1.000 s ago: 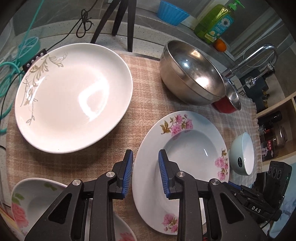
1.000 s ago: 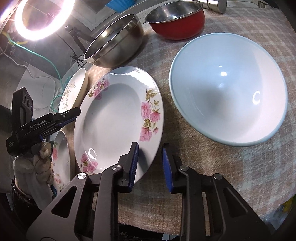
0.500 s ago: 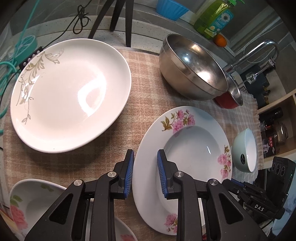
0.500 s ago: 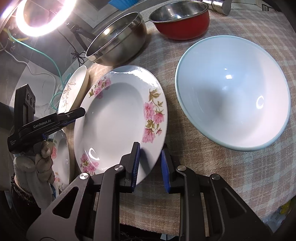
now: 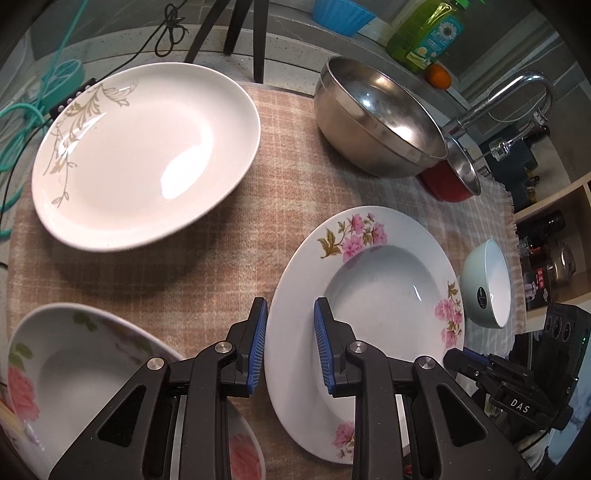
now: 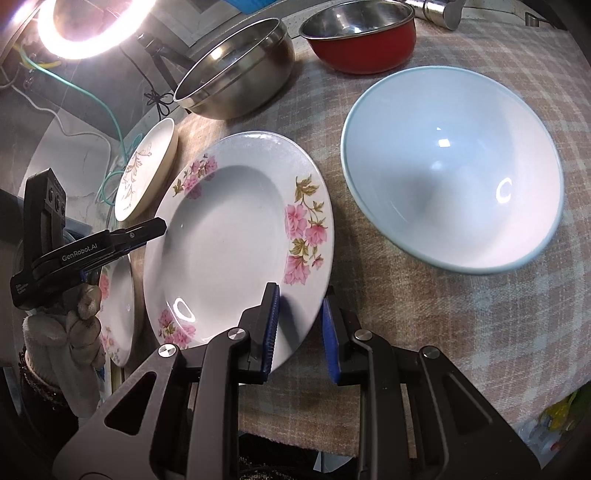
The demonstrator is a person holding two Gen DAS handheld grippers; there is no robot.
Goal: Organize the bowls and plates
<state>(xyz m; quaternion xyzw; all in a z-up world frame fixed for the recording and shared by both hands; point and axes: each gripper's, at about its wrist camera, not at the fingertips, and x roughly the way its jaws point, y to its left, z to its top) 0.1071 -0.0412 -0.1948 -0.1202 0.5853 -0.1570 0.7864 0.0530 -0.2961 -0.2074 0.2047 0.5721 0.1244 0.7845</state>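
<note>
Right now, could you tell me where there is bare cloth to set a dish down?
Bare cloth lies between the gold-leaf plate, steel bowl and pink-flower plate. Another patch lies below the pale blue bowl. The steel bowl and red bowl crowd together.

Light: a ring lamp (image 6: pixel 75 27) glows to my upper left.
Counter: speckled stone (image 5: pixel 295 44) beyond my checked cloth (image 5: pixel 288 192).
Tap: a chrome faucet (image 5: pixel 517 92) arches at my right.
Shelf: an open wooden cubby (image 5: pixel 550 236) holding jars.
Stand: black tripod legs (image 5: pixel 255 33) rise behind.
</note>
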